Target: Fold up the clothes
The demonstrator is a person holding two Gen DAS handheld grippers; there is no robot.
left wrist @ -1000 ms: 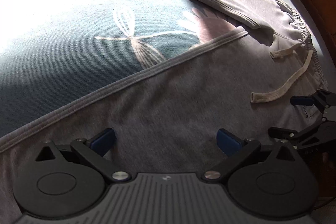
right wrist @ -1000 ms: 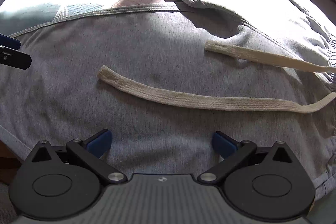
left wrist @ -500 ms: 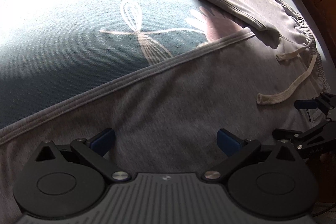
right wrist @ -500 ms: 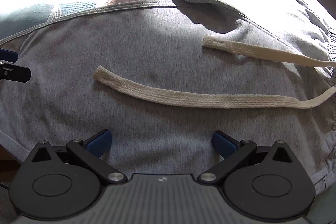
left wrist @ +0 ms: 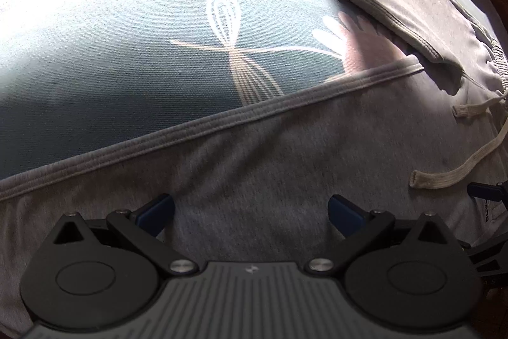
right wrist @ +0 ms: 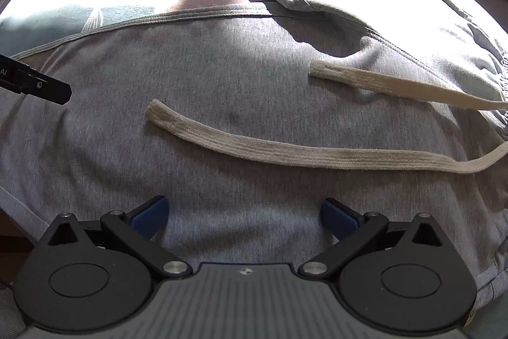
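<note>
The grey sweatpants [right wrist: 254, 91] lie spread flat on a dark teal cloth [left wrist: 127, 59] printed with a pale whisk motif, their two legs splayed apart like a V. The nearer leg fills the lower half of both wrist views, its stitched seam edge [left wrist: 241, 119] running from 8 o'clock up toward 2 o'clock in the left view; the far leg sweeps across the top from 11 to 2 o'clock. Two cream drawstring ends [right wrist: 317, 148] rest loose on the nearer leg, leading off to the waistband at 3 o'clock in the right view.

The left gripper [left wrist: 250, 212] hovers over the nearer leg with its blue-padded fingers wide apart and nothing between them. The right gripper [right wrist: 243, 213] is likewise spread and empty, poised just short of the lower drawstring (the left tool's black finger pokes in at 9 o'clock of its view).

Judging from this, the fold has not begun. The risks: a grip taken here, mid-panel, may pinch only the top layer, so the leg would peel open rather than fold. The drawstrings could snag in the right jaws or end up trapped crookedly inside the fold. Hard sunlight washes out the far leg's hem, making that edge difficult to judge.
</note>
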